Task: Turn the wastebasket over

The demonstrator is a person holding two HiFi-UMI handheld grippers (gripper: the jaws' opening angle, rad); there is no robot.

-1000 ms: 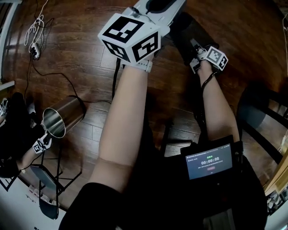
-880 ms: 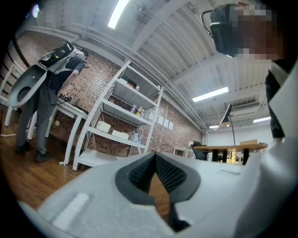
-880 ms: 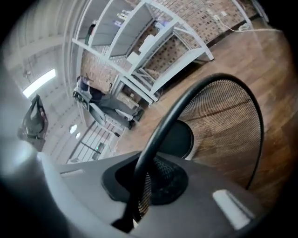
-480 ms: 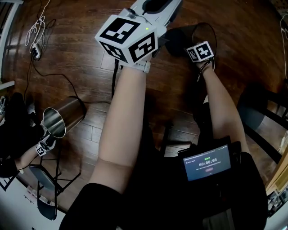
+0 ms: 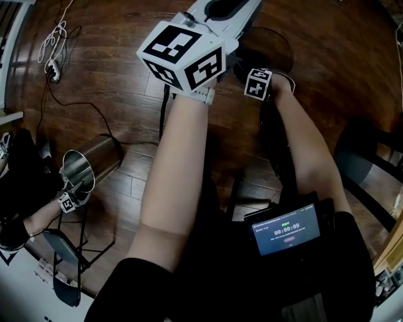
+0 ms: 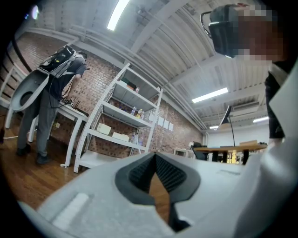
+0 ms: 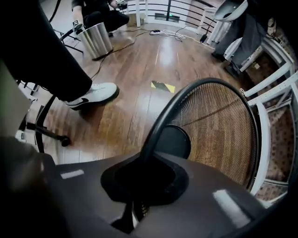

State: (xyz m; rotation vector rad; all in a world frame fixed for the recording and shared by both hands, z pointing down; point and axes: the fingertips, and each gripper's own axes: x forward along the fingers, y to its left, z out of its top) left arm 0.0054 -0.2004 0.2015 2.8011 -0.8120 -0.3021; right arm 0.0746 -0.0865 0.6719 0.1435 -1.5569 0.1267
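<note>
The wastebasket [image 5: 281, 45] is a black wire-mesh bin on the wood floor ahead of me, its round rim showing from above. In the right gripper view its mesh wall [image 7: 219, 123] and dark bottom fill the right half. My right gripper [image 7: 142, 183] points down and is shut on the basket's black rim [image 7: 160, 118], which runs up out of the jaws. In the head view that gripper [image 5: 253, 70] sits at the basket's near-left edge. My left gripper [image 5: 217, 7] is held high and level, away from the basket, shut [image 6: 157, 179] with nothing in it.
A steel bin [image 5: 89, 165] stands at the left with another person [image 5: 22, 188] crouched beside it. A power strip and cables [image 5: 49, 68] lie far left. A dark chair [image 5: 368, 157] is at the right. White shelving [image 7: 274, 93] stands past the basket. My shoe [image 7: 93, 95] is close by.
My right hand rolled over and sank, its marker cube shifting left in the head view. The basket turned with it, and its round rim now shows. The left gripper stayed put.
</note>
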